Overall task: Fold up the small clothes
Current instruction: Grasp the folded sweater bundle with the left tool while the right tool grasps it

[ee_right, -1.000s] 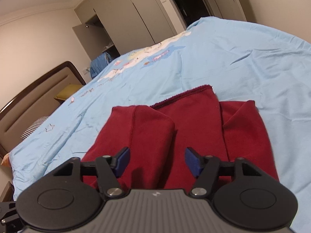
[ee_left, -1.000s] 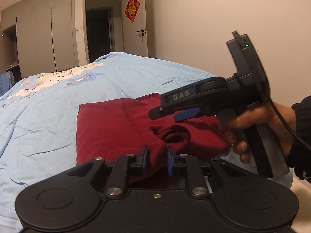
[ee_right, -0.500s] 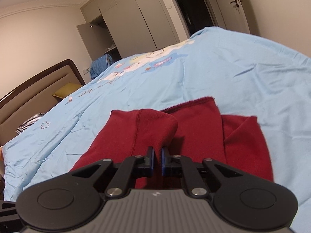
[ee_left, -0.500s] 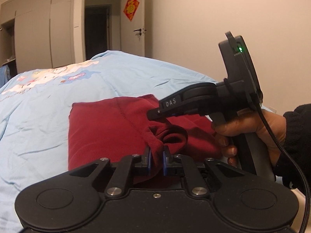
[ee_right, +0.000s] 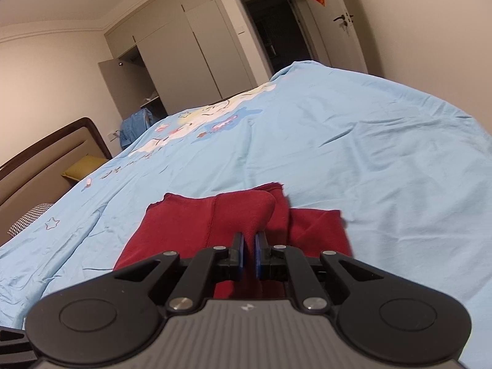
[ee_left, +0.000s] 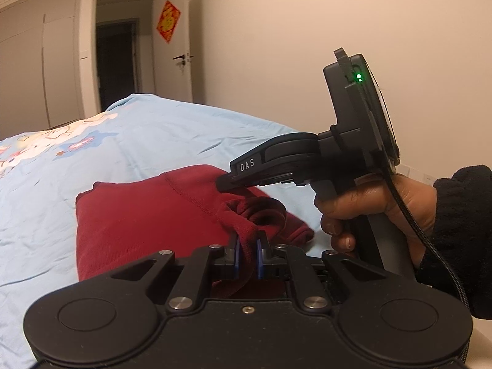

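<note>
A dark red garment [ee_left: 147,215] lies partly folded on the light blue bed sheet [ee_left: 147,141]. My left gripper [ee_left: 247,259] is shut on a bunched fold of its near edge. In the left wrist view the right gripper [ee_left: 223,184], held by a person's hand [ee_left: 369,212], pinches the cloth from the right side. The right wrist view shows my right gripper [ee_right: 248,253] shut on a raised fold of the red garment [ee_right: 196,227], which lifts off the sheet [ee_right: 353,153].
A wooden headboard [ee_right: 46,150] and a yellow pillow [ee_right: 80,170] are at the left. Wardrobe doors [ee_right: 184,52], an open dark doorway [ee_left: 117,64] and a door with a red square sign [ee_left: 168,21] stand beyond the bed. A beige wall runs along the right.
Both grippers went from open to shut on folds of the red garment. They have since lifted the cloth's near edge, and both views tilted upward.
</note>
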A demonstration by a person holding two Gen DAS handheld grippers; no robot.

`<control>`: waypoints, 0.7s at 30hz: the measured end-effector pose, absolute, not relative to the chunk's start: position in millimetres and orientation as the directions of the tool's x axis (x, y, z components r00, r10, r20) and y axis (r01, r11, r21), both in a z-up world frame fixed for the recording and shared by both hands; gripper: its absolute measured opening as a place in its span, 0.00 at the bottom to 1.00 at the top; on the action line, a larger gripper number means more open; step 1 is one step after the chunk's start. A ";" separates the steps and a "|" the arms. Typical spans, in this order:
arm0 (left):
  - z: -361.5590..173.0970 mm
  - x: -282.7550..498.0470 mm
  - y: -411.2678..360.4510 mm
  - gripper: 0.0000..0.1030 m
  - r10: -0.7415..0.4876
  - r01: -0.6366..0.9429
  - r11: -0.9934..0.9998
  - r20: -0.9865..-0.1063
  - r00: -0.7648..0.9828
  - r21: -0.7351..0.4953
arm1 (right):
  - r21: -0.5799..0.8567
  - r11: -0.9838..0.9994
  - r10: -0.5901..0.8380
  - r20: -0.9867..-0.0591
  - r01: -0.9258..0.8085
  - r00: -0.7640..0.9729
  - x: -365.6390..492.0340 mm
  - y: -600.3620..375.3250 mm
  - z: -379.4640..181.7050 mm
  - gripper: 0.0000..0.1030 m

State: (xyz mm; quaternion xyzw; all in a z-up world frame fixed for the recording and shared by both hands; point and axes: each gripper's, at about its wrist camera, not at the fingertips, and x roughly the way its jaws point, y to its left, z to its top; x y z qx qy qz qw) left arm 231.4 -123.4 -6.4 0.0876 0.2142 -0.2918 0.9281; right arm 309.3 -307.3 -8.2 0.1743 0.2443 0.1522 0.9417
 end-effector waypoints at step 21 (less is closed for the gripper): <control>-12.0 257.5 -155.6 0.09 -0.566 0.649 0.760 -0.468 0.679 0.023 | 0.421 0.902 0.290 -0.430 -0.095 0.855 297.0 -347.1 -20.0 0.08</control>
